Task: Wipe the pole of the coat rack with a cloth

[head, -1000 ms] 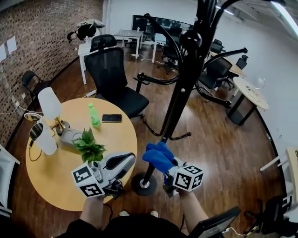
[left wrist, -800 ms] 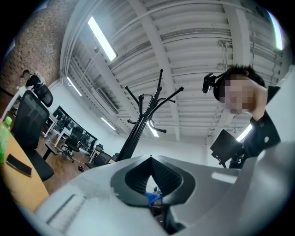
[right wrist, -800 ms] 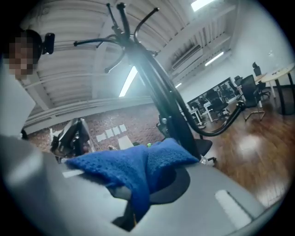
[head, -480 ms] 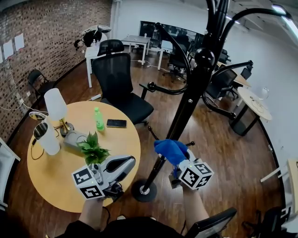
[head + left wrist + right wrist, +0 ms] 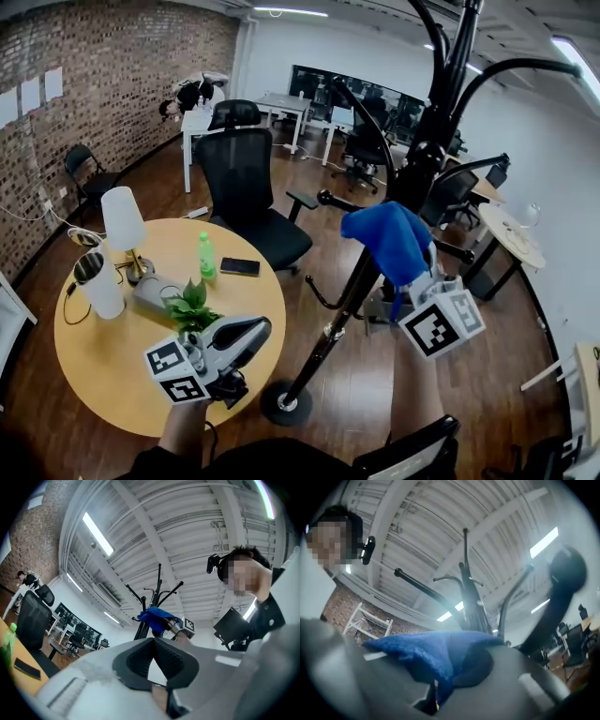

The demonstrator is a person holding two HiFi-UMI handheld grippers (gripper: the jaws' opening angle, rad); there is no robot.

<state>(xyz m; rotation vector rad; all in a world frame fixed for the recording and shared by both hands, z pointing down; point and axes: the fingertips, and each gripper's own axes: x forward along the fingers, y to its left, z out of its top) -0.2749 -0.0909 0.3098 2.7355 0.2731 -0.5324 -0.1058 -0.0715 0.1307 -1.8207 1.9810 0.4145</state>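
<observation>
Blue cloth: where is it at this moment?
Head view, right of centre: the blue cloth is clamped in the right hand-held gripper, held in front of the coat rack pole about midway up, below the hooks.

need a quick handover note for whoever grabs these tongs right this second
Left tongs: shut, empty, held low over the edge of the round table, off the job.
Right tongs: shut on the blue cloth, which drapes over them.
The coat rack pole stands on the floor beside the table. The cloth is up at its middle stretch; contact isn't clear.
Done: cloth gripped and brought to the pole. How much is already wiped doesn't show.
Left: probably safest to run the cloth along the whole pole, down to the base.
</observation>
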